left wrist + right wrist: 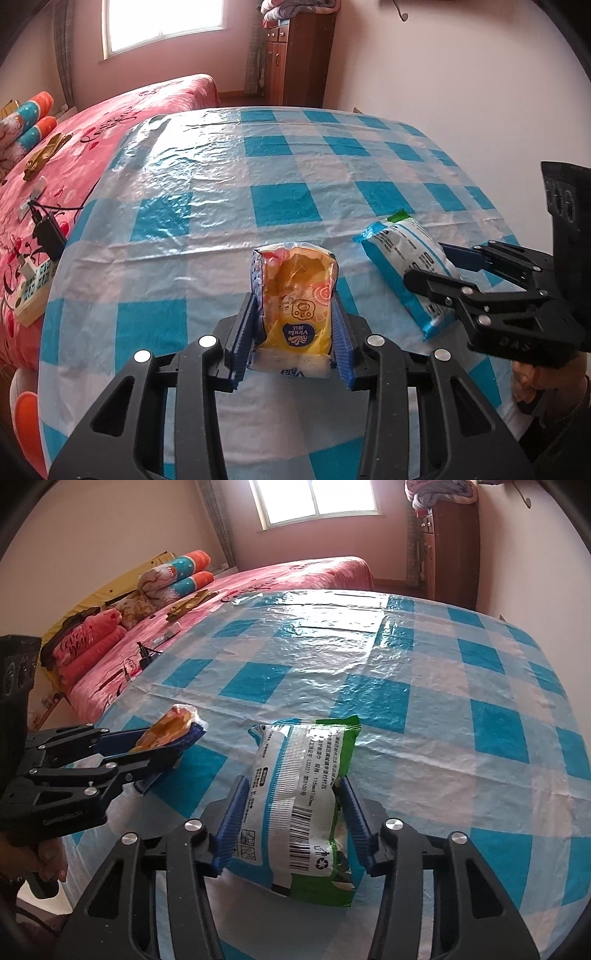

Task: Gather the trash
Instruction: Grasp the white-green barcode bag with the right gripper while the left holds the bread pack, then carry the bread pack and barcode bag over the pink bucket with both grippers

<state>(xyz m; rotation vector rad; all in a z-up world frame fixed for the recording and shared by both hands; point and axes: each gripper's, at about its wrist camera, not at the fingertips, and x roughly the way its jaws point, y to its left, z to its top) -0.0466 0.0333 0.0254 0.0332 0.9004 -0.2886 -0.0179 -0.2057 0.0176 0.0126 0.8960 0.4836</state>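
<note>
The left tongs (295, 325) grip a yellow tissue pack (295, 306), their blue pads pressed against both its sides, holding it just above the checked tabletop (221, 177). Beside them, the right tongs (291, 812) straddle a white and green wipes packet (299, 805) that lies on the tabletop; both pads touch its sides. A pink bed (92, 140) stands beyond.

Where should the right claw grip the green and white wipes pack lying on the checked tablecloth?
Grip the wipes pack across its narrow width, near the barcode end, coming from that near end along its length. It lies flat with its long axis pointing away, and the right claw already straddles both long edges there.
</note>
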